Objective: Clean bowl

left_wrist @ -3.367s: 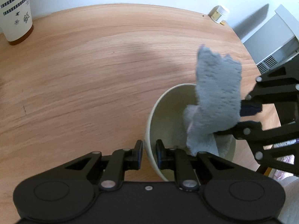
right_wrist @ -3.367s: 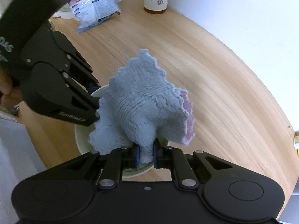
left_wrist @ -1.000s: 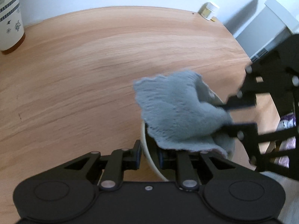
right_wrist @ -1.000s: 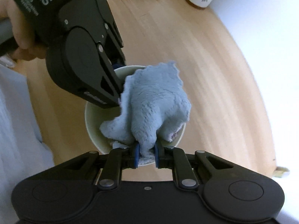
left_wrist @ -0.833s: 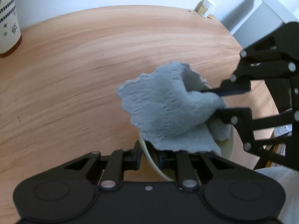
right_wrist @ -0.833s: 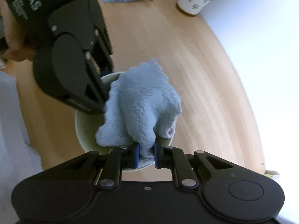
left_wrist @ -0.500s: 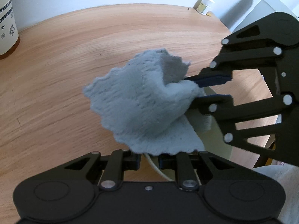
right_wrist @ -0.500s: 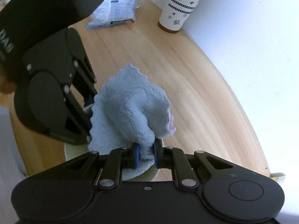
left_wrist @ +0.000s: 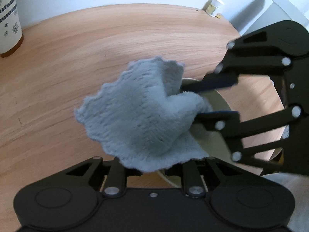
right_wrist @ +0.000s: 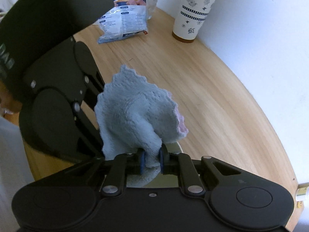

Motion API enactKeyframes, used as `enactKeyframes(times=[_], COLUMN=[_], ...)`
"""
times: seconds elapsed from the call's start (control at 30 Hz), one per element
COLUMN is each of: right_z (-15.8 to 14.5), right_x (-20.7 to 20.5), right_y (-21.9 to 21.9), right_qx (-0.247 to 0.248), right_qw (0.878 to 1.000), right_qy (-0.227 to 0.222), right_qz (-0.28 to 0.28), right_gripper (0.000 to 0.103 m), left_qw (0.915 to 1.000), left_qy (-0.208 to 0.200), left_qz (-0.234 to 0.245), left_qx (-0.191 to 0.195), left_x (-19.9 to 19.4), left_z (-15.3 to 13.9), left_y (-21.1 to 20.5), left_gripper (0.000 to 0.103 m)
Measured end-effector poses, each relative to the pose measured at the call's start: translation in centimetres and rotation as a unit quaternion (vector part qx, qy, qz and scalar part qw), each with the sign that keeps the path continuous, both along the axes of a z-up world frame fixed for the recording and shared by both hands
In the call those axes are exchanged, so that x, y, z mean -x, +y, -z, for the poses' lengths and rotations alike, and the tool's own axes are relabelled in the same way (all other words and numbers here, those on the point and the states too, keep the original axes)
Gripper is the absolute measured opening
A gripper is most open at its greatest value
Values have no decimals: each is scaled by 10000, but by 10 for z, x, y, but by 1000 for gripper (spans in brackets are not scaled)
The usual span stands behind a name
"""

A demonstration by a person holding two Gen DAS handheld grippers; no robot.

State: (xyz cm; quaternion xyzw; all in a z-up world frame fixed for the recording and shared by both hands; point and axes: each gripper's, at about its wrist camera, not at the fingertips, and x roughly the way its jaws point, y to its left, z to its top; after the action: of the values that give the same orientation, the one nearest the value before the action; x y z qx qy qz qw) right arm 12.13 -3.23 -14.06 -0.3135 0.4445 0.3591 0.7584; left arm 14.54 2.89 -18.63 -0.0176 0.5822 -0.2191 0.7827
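A grey-blue cloth [left_wrist: 139,116] with a pink underside hangs above the cream bowl [left_wrist: 214,143]. My right gripper [left_wrist: 190,101] reaches in from the right with the cloth between its fingers. In the right wrist view its blue pads [right_wrist: 143,162] still touch the cloth [right_wrist: 135,119] on both sides while the jaws are opening. My left gripper [left_wrist: 151,171] stays at the bowl's near rim. Its jaws are opening slightly, the cloth hides its fingertips, and the rim still runs up between them. A sliver of the bowl [right_wrist: 174,147] shows past the right gripper [right_wrist: 152,161].
The round wooden table [left_wrist: 77,58] meets a white wall. A patterned paper cup [right_wrist: 195,13] stands at the back, with a printed packet [right_wrist: 123,23] and a glass [right_wrist: 152,0] nearby. A small jar [left_wrist: 214,6] sits at the table's far edge. The left gripper's body [right_wrist: 54,116] fills the left.
The right gripper has lifted the cloth out of the bowl and carried it up and leftward in the left wrist view. Its fingers now stand wider apart. The left gripper has kept still.
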Motion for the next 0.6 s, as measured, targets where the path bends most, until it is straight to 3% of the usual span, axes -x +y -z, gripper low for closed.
enactKeyframes(times=[0.07,0.23,0.33,0.5,0.6], right_z=[9,-6,-17,0,9], right_x=[-8,2,14,12,2], right_y=[-24,-35,-36,-17,-16], right_qx=[-18,-255,-564,-475,-552], right_qw=[9999,9984,9959,9928,9936], right_qy=[-74,-291,-319,-521,-268], right_qz=[-83,-408,-626,-971,-949], right_gripper=[37,45,46,45,41], left_qw=[10000,9999,9999,9997,9994], left_qy=[-32,-21,-30,-137,-192], left_qz=[-30,-93,-129,-188,-250], left_qx=[-29,57,109,117,168], left_x=[4,7,8,14,17], left_z=[-4,-8,-12,-21,-25], left_y=[1,5,6,10,14], left_gripper=[28,29,29,26,27])
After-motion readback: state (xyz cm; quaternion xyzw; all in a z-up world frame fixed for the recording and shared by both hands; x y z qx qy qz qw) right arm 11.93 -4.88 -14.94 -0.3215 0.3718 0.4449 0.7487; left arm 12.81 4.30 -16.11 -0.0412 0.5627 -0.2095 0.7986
